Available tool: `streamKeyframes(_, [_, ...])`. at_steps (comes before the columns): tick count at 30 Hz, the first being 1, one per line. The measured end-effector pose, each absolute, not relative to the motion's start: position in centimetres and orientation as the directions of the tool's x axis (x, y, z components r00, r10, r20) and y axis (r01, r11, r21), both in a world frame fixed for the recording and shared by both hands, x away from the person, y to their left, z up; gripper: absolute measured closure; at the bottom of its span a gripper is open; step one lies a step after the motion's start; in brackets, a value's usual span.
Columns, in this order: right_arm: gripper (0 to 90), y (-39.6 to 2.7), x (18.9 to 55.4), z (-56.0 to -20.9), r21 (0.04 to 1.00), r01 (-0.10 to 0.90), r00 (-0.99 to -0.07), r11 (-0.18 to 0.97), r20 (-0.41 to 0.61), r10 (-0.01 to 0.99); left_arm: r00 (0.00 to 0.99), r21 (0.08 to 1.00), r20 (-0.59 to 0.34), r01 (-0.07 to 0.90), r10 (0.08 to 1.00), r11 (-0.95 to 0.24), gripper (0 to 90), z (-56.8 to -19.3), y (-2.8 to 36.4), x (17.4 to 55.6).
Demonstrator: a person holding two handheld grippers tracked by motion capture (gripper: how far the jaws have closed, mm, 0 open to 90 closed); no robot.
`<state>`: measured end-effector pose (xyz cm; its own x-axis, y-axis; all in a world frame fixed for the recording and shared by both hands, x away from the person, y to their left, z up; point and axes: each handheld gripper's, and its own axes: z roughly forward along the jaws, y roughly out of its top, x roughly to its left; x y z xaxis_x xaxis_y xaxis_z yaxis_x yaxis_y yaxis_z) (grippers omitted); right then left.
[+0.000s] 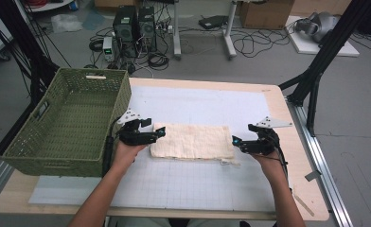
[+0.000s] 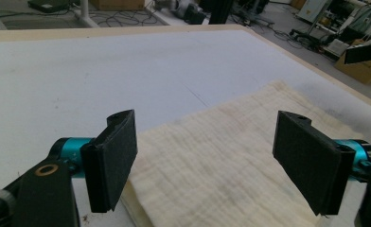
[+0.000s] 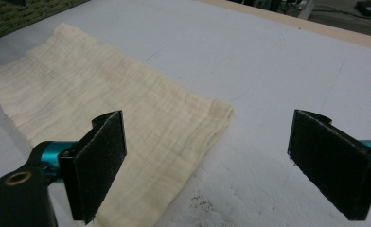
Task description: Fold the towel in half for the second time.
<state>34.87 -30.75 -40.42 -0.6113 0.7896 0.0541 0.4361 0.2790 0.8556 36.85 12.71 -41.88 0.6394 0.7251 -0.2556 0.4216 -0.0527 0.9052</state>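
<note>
Folded cream muslin cloth (image 1: 192, 141) lies flat mid-table, nearer the front edge. Your L gripper (image 1: 158, 133) and R gripper (image 1: 236, 141) sit at its short ends, both jaws wide, nothing pinched, prob. lined up for next fold. Green wicker basket (image 1: 30, 147) waits at the left edge.

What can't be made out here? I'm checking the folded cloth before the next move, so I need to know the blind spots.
- Folded cloth: how many layers it has; the high view is too small, and in the left gripper view its near edge runs off the bottom.
- Cloth's ends in the high view: partly covered by the left gripper and right gripper.
- Basket: its near inside wall is hidden by its own rim.
</note>
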Motion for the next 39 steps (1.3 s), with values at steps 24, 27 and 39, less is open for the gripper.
streamKeyframes(24, [11.8, -30.5, 35.0, -40.6, 0.845, 0.451, -0.622, 0.288, 0.067, 0.78, 0.522, 0.826, -0.258, 0.556, 0.813, -0.095, 28.4, -42.8, 11.8, 42.4])
streamKeyframes(27, [11.8, -30.4, 35.0, -40.6, 0.842, 0.455, -0.623, 0.29, 0.068, 0.779, 0.509, 0.805, -0.258, 0.584, 0.821, -0.109, 31.0, -43.5, 11.7, 42.9])
streamKeyframes(39, [11.8, -29.6, 35.4, -41.4, 0.82, 0.479, -0.637, 0.312, 0.081, 0.767, 0.546, 0.749, -0.223, 0.626, 0.808, -0.216, 61.5, -44.6, 11.9, 43.0])
